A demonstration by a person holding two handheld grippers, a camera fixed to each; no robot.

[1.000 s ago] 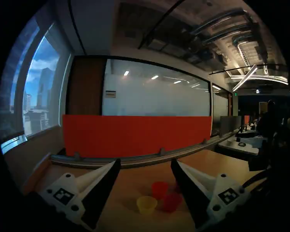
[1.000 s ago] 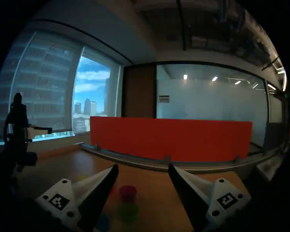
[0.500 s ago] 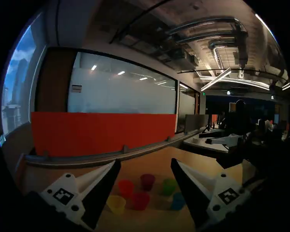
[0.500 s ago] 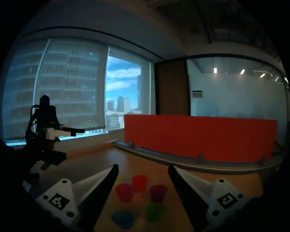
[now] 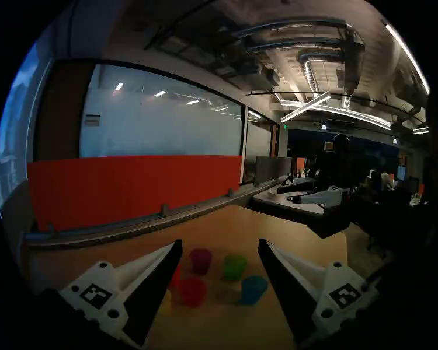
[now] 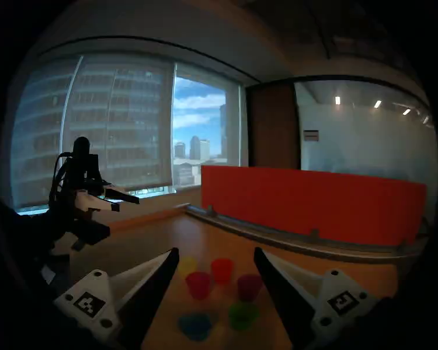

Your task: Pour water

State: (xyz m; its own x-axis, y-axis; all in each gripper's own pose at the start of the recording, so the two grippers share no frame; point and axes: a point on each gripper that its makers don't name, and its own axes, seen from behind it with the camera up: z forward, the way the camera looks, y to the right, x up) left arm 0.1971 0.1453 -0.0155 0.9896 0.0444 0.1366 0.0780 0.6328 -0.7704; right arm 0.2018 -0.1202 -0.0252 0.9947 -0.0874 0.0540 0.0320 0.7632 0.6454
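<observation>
On the table (image 6: 155,239), coloured cups (image 6: 199,284) stand ahead of the right gripper (image 6: 215,252).

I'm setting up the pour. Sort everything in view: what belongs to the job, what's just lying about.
Job: yellow cup, orange-red cup, red cup, purple cup, green cup, blue cup, left gripper, right gripper.
Just there: orange panel, window, table.

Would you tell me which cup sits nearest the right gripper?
The blue cup: it sits lowest in the right gripper view, just nearer than the green cup beside it; the other four stand farther back.
</observation>
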